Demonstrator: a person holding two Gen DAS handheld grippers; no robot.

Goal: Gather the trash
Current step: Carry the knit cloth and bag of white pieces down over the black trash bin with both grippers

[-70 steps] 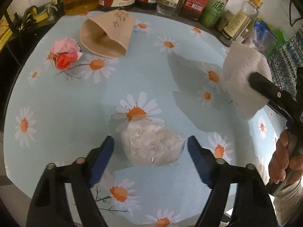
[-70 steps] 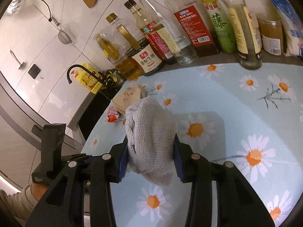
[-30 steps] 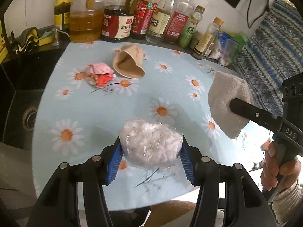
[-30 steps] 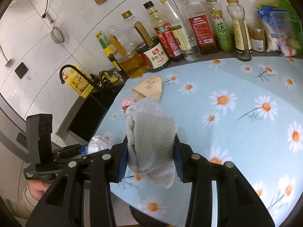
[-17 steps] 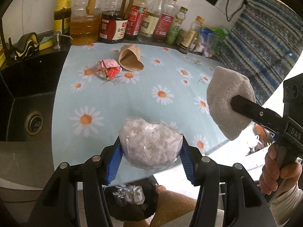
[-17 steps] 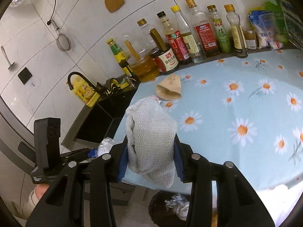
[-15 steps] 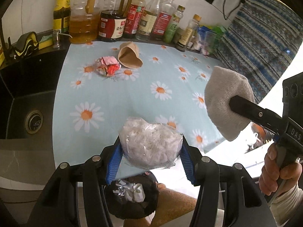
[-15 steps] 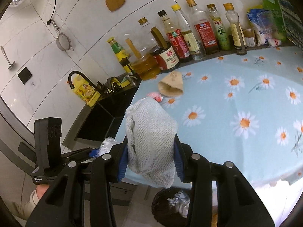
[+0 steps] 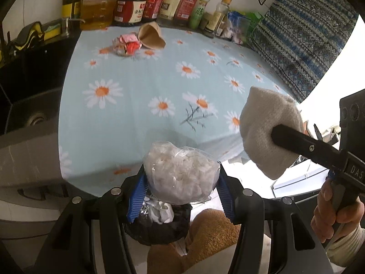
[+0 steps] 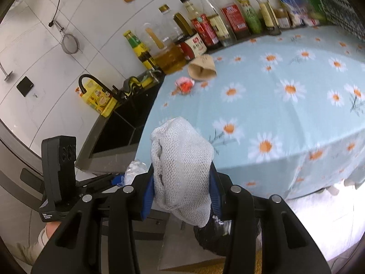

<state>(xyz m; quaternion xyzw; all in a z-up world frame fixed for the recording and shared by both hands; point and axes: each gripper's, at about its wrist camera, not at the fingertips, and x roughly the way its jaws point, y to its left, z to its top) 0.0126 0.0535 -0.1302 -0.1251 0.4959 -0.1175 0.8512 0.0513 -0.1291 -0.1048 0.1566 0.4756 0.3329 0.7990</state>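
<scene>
My left gripper [image 9: 180, 191] is shut on a clear plastic bag of white scraps [image 9: 181, 174], held off the table's near edge. Directly below it stands a black-lined trash bin [image 9: 157, 226] with crumpled waste inside. My right gripper [image 10: 181, 189] is shut on a crumpled grey-white paper towel [image 10: 181, 166], which in the left wrist view [image 9: 267, 134] hangs to the right beyond the table edge. The bin [image 10: 219, 233] shows under the right fingers. On the table remain a pink-red wrapper [image 9: 126, 44] and a brown paper cup [image 9: 151, 35] lying on its side.
The daisy-patterned tablecloth [image 9: 141, 86] covers the table. A row of sauce and oil bottles [image 9: 146, 4] lines its far edge. A black sink [image 10: 118, 132] sits to the left. A patterned cloth [image 9: 303, 36] hangs at right. A brown furry thing [image 9: 212, 239] lies by the bin.
Both grippers have pulled back from the table with their loads. The table edge and the trash bin below have come into view under the fingers.
</scene>
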